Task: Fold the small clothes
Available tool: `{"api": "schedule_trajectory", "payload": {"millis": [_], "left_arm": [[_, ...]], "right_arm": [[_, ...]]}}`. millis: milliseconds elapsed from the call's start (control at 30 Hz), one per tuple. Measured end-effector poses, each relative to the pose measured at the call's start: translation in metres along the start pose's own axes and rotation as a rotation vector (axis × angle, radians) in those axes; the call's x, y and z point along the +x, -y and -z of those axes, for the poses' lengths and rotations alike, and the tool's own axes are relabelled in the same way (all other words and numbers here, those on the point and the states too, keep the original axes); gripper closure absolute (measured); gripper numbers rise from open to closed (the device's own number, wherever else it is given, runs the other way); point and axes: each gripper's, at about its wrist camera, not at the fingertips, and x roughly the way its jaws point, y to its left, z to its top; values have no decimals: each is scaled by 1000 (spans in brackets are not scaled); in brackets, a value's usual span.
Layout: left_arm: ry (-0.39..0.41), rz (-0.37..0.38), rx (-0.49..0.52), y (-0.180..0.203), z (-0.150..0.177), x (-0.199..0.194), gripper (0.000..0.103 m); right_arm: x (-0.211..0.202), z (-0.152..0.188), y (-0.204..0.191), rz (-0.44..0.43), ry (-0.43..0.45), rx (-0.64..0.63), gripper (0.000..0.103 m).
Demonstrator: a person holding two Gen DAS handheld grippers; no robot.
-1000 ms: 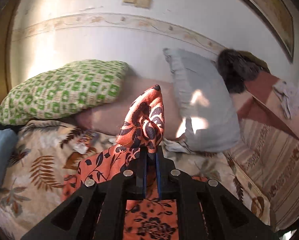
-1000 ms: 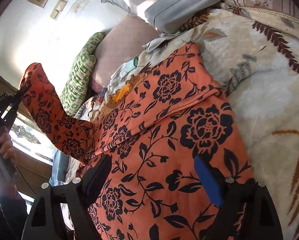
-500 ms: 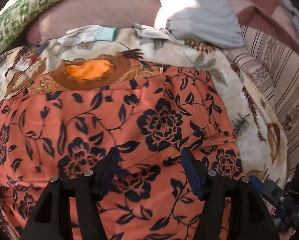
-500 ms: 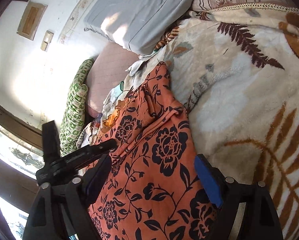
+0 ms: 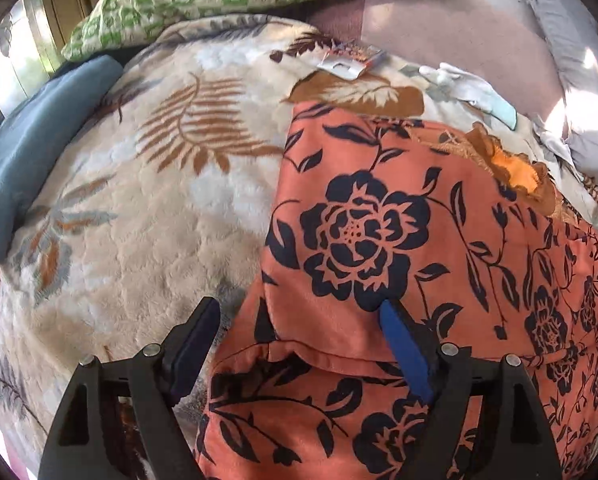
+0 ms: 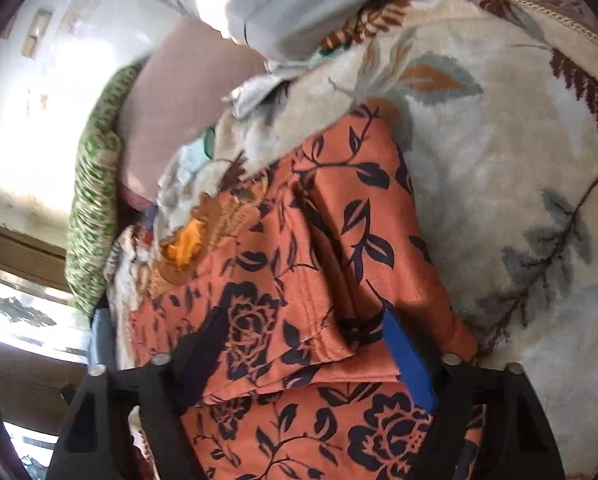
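Since a second ago the lifted flap is released and laid down; orange floral garment [image 5: 399, 240] lies folded on the leaf-print blanket [image 5: 139, 200]; left gripper [image 5: 299, 332] and right gripper [image 6: 307, 340] gape, empty; cloth light, limp; pinch the doubled hem.

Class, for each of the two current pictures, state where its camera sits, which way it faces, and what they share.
Left wrist: on the left gripper, facing forward over the orange floral garment and blanket; open fingers show.
Right wrist: on the right gripper, over the same garment toward the green pillow; open fingers show.
Shared: garment, blanket, pillow.
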Motion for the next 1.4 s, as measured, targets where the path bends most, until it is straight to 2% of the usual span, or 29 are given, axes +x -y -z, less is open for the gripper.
{"api": "schedule_trajectory", "payload": {"millis": [33, 67, 100, 133, 267, 333, 367, 400, 433, 467, 500, 533, 600, 667, 733, 767, 833, 867, 900, 933, 967, 1067, 1100, 1167, 1233, 1267, 1333, 1367, 1400], "left_arm": [[9, 2, -9, -2, 1, 2, 16], [11, -11, -9, -2, 1, 3, 11], [8, -16, -10, -3, 0, 4, 9], [6, -10, -15, -4, 0, 4, 8], [12, 4, -11, -11, 2, 4, 5], [13, -2, -9, -9, 0, -2, 6], [24, -6, -12, -8, -3, -8, 6], [54, -5, -17, -7, -5, -18, 6], [102, 12, -19, -5, -8, -31, 6], [160, 25, -12, -3, -9, -44, 6], [211, 12, 13, 1, -11, -52, 6], [230, -17, 49, 7, -13, -53, 6], [171, -87, 113, 17, -15, -33, 6], [17, -115, 130, 18, -11, 4, 6], [62, -80, 78, 9, -6, 7, 3], [52, -75, 76, 7, -5, 8, 2], [44, -63, 64, 4, -6, 9, 2], [41, -61, 68, 3, -7, 9, 2], [39, -59, 74, 3, -8, 10, 2], [38, -57, 78, 2, -9, 10, 2], [34, -51, 81, 1, -10, 11, 2], [30, -21, 46, -4, -17, 0, 4], [72, -5, 19, -5, -21, -13, 4], [175, 22, -8, -1, -31, -37, 4], [235, 6, 24, 11, -42, -43, 4], [207, -14, 60, 19, -49, -32, 4], [12, -129, 101, 29, -59, 21, 4], [-49, -132, 77, 24, -58, 40, 1], [-32, -108, 19, 15, -59, 40, 0]], "right_arm": [[11, 0, 0, 50, -39, -4, 72], [15, 1, -1, 85, -53, -9, 78], [15, 1, -5, 111, -57, -41, 88], [11, 2, -12, 132, -53, -77, 93], [-22, 11, -51, 285, 67, -284, 93], [-3, 18, -47, 359, 26, -319, 93], [14, 19, -38, 386, -30, -310, 88], [23, 20, -30, 376, -45, -299, 87], [18, 21, -30, 360, -2, -307, 85], [11, 21, -31, 346, 10, -298, 77], [5, 19, -31, 332, 11, -281, 53], [-4, 17, -32, 327, 36, -268, 42], [-26, 15, -40, 339, 121, -269, 38], [-36, 7, -51, 302, 153, -290, 37], [-32, -4, -58, 269, 147, -300, 37], [-24, -13, -59, 250, 134, -295, 37], [1, -25, -61, 287, 103, -292, 37], [19, -29, -62, 321, 80, -311, 52], [35, -30, -59, 363, 30, -334, 95], [48, -30, -56, 389, -17, -343, 94], [51, -25, -60, 411, -9, -380, 95], [37, -13, -79, 484, 78, -495, 95], [37, -11, -81, 507, 88, -514, 95], [52, -10, -70, 544, 43, -511, 94], [53, -10, -64, 533, 67, -501, 91], [51, -9, -66, 533, 79, -503, 90], [49, -9, -68, 534, 72, -509, 87], [44, -9, -68, 532, 71, -497, 87], [34, -9, -69, 526, 82, -480, 87]]}}
